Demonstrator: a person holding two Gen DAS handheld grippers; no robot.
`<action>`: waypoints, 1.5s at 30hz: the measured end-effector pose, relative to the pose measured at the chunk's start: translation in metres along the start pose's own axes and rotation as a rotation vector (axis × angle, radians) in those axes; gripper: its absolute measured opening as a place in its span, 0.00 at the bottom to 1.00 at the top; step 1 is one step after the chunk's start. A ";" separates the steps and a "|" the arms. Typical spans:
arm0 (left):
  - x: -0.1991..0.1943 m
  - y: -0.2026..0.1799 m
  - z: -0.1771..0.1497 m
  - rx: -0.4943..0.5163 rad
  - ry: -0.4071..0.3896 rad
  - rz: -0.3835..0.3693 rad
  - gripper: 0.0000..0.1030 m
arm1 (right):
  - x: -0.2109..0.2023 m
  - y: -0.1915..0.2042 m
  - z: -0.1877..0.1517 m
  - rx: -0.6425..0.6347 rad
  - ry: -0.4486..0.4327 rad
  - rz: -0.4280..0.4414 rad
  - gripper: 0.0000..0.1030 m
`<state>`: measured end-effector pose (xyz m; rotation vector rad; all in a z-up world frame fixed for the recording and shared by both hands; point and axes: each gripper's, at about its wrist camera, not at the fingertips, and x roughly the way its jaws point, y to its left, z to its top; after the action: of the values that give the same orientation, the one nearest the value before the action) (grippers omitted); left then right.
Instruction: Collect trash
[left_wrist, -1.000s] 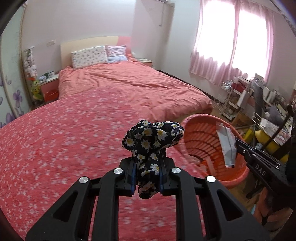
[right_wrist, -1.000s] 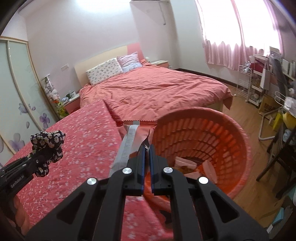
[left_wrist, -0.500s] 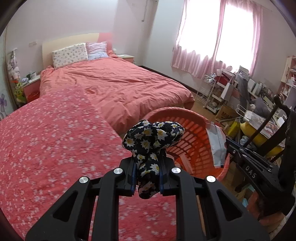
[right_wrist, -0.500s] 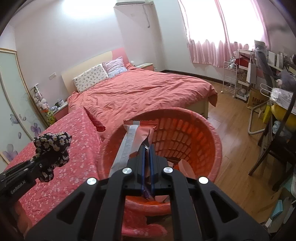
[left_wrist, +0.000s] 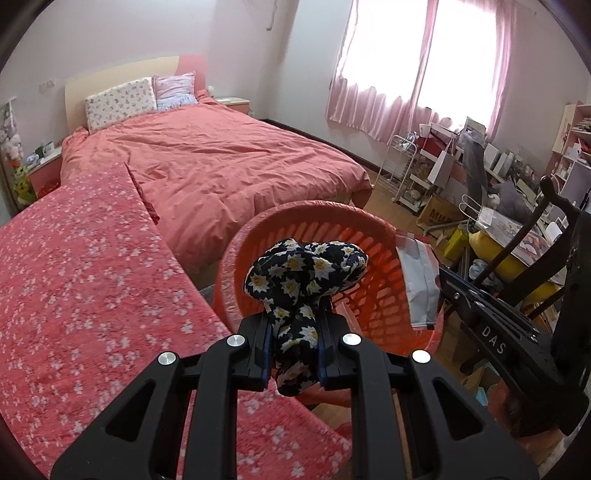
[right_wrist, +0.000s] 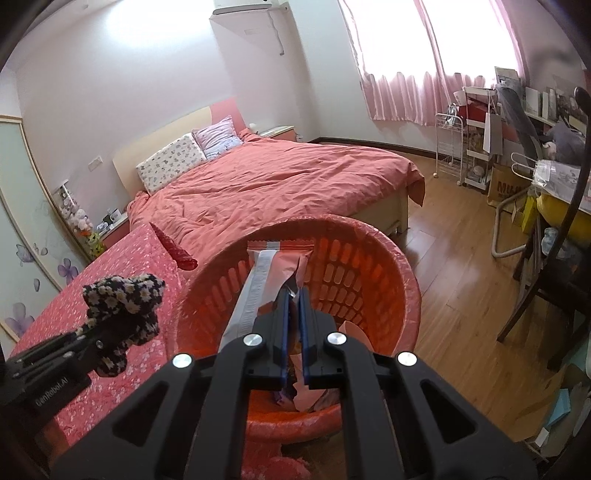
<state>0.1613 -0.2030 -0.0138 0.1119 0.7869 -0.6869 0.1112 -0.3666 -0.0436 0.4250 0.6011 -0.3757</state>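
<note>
My left gripper (left_wrist: 291, 332) is shut on a black floral scrunchie (left_wrist: 306, 273) and holds it over the near rim of the orange plastic basket (left_wrist: 373, 229). It also shows in the right wrist view (right_wrist: 122, 306), left of the basket (right_wrist: 369, 277). My right gripper (right_wrist: 293, 325) is shut on a pink and silver snack wrapper (right_wrist: 258, 280) above the basket's opening. The wrapper also shows in the left wrist view (left_wrist: 421, 284). Paper scraps (right_wrist: 351, 328) lie in the basket's bottom.
A table with a red flowered cloth (left_wrist: 74, 295) lies to the left of the basket. Behind is a bed with a salmon cover (left_wrist: 229, 162). A cluttered desk, a dark chair (right_wrist: 554, 277) and a white wire rack (right_wrist: 465, 147) stand on the right over wood floor.
Both grippers have swung right from above the table to above the basket, carrying the scrunchie and the wrapper. The basket now sits directly under them.
</note>
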 end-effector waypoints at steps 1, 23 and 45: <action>0.003 -0.002 0.000 -0.002 0.007 -0.001 0.17 | 0.002 0.003 0.001 0.001 0.009 -0.005 0.12; 0.030 -0.008 0.003 0.007 0.085 -0.030 0.56 | 0.013 -0.013 0.001 0.055 0.036 -0.011 0.25; -0.119 0.050 -0.043 -0.123 -0.132 0.237 0.72 | -0.110 0.036 -0.032 -0.076 -0.107 0.061 0.79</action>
<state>0.1055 -0.0868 0.0297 0.0458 0.6742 -0.4161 0.0293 -0.2968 0.0095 0.3470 0.4958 -0.3144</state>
